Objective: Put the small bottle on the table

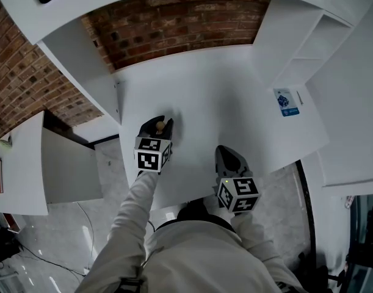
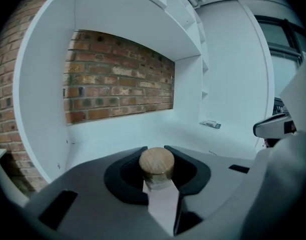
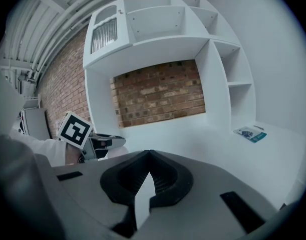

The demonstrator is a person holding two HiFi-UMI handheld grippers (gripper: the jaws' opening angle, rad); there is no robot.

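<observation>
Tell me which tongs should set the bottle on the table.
Left. The left tongs hold the wood-capped bottle over the table; the right tongs are shut and empty, back near the table's front edge.

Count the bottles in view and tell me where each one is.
1. The small bottle, wooden-capped, is clamped in the left gripper over the white table. Some shelf compartments are partly hidden, so others might be out of sight.

even, bright, soft shadows; gripper views bend strongly with dark corners; near jaws blurred.
</observation>
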